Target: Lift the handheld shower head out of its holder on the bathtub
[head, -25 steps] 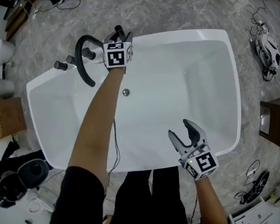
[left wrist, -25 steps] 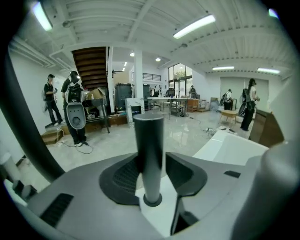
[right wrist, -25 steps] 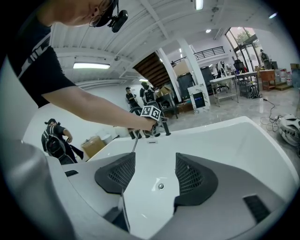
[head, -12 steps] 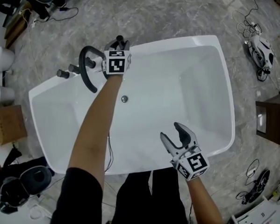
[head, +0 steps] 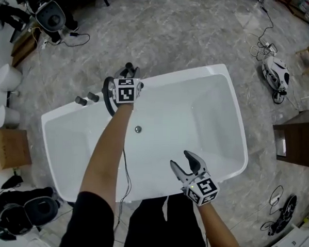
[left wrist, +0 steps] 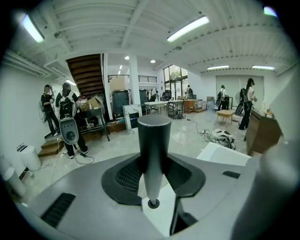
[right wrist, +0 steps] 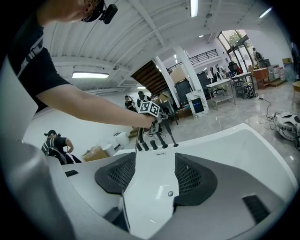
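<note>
The handheld shower head (left wrist: 153, 140) is a black cylinder standing upright between my left gripper's (left wrist: 153, 174) pads, which are shut on it. In the head view the left gripper (head: 129, 71) hovers over the far rim of the white bathtub (head: 233, 98), beside the faucet. A thin hose (head: 124, 165) hangs from the shower head down along my left arm into the tub. My right gripper (head: 186, 164) stands open above the tub's near rim, with nothing between its fingers. In the right gripper view the right gripper (right wrist: 152, 180) faces across the tub towards the left gripper (right wrist: 151, 112).
A black arched faucet spout (head: 108, 98) and two knobs (head: 81, 100) stand on the far rim, left of the left gripper. The drain (head: 138, 129) lies in the tub floor. A cardboard box (head: 8, 148), a dark cabinet (head: 298, 138) and cables lie around the tub. People (left wrist: 65, 112) stand further off.
My left gripper has risen with the shower head in it, away from the tub rim. The right gripper has also come up and stays open. The tub looks smaller in the head view.
</note>
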Demonstrator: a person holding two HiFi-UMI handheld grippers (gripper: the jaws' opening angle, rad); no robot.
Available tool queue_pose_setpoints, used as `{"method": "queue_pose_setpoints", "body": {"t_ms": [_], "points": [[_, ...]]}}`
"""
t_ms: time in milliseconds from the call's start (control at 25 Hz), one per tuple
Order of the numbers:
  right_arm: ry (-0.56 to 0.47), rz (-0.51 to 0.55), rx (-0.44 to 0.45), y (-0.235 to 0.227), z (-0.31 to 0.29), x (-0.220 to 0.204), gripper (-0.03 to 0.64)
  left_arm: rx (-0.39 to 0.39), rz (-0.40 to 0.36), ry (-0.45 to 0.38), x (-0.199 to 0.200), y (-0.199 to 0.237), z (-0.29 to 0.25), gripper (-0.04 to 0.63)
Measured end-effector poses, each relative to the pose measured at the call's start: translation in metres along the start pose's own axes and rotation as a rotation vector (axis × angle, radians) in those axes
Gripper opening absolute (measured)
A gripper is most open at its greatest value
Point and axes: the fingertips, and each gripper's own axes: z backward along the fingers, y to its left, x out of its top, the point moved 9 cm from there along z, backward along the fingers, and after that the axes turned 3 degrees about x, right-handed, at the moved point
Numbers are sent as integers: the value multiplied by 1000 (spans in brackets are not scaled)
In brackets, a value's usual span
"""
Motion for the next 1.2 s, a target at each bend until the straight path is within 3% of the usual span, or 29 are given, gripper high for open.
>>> {"method": "queue_pose_setpoints", "body": {"t_ms": [400,800,1000,1200], "points": [[-47,56,-32,17,33,53,235,-14,8,-81,84,20,73,126],[-54,138,70,66,55,99,235,-95,-37,-197,164,17,157,126],[-85,163,94,87,70,117,235,-86,-62,-236,202,19,199,127],[-138,135,62,96,87,134,221,-71,-55,-299,248,33,246,129]]}}
